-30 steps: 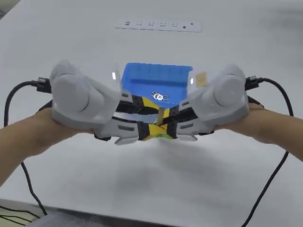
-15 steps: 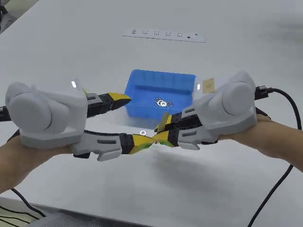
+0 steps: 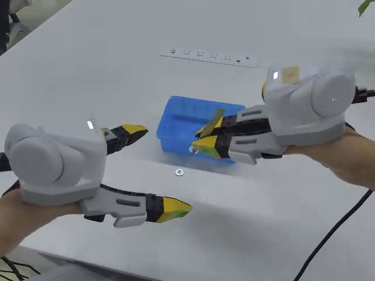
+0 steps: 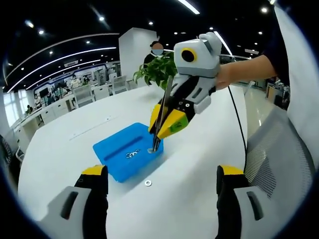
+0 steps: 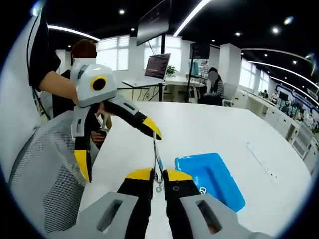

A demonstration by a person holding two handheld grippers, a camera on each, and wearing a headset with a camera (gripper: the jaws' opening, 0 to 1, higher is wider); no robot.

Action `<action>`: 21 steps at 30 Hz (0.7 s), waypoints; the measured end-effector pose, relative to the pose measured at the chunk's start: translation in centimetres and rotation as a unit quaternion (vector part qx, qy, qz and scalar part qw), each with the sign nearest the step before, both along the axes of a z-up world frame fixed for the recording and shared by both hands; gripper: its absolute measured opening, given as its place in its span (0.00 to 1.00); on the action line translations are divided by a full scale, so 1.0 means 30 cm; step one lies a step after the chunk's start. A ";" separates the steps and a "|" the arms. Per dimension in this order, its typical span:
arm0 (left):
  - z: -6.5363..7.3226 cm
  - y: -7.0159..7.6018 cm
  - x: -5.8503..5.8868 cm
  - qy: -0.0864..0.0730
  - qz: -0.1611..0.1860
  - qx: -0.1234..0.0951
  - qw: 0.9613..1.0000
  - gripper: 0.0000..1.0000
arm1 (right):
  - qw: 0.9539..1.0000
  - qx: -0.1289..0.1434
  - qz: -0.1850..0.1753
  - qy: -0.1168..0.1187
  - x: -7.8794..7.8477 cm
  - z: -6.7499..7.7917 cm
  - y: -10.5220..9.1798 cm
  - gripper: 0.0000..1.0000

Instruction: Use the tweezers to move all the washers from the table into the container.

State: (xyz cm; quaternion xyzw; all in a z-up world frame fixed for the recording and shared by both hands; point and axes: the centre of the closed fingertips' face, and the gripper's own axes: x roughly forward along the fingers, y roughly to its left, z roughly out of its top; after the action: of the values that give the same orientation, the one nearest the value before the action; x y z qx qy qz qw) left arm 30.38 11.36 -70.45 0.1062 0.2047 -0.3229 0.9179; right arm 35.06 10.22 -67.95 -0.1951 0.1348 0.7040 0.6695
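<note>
My right gripper (image 3: 205, 140) is shut on thin metal tweezers (image 3: 210, 127), which slant down to the near rim of the blue container (image 3: 176, 120). A small washer (image 5: 158, 189) sits at the tweezer tips (image 4: 153, 147). Several washers (image 4: 132, 155) lie inside the container. One loose washer (image 3: 179, 172) rests on the white table just in front of it. My left gripper (image 3: 155, 170) stands open and holds nothing, to the left and nearer to me. In the right gripper view my right gripper (image 5: 158, 175) pinches the tweezers (image 5: 156, 154).
A white power strip (image 3: 208, 57) lies on the table beyond the container. Black cables (image 3: 328, 240) trail from the right gripper. An office with desks, chairs and people (image 5: 215, 84) surrounds the table, and a potted plant (image 4: 157, 72) stands behind.
The two grippers were pressed together over the tweezers; now the left gripper has let go, drawn back to the left and opened. The right gripper has carried the tweezers to the container's near rim.
</note>
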 end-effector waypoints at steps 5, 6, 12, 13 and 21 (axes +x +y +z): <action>0.003 0.060 0.004 0.000 0.017 -0.002 1.000 0.99 | 1.000 0.004 -0.025 0.000 0.084 0.005 0.014 0.10; 0.003 0.065 0.004 -0.001 0.019 -0.002 1.000 0.99 | 1.000 0.003 -0.029 0.002 0.097 0.001 0.016 0.10; -0.003 0.098 0.002 0.001 0.031 0.002 1.000 0.99 | 0.998 -0.020 -0.056 0.006 0.195 -0.068 0.022 0.10; -0.003 0.098 0.002 0.001 0.033 0.002 0.999 0.99 | 0.997 -0.026 -0.066 0.011 0.220 -0.088 0.021 0.10; -0.014 0.113 0.000 0.006 0.043 0.004 0.999 0.99 | 0.993 -0.063 -0.094 0.014 0.303 -0.192 0.023 0.10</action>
State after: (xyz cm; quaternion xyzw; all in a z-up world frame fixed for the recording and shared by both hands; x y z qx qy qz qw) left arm 30.38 14.73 -70.88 0.0988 0.2156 -0.2827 0.9294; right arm 44.15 10.92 -73.72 -0.2140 0.2062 0.6304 0.7172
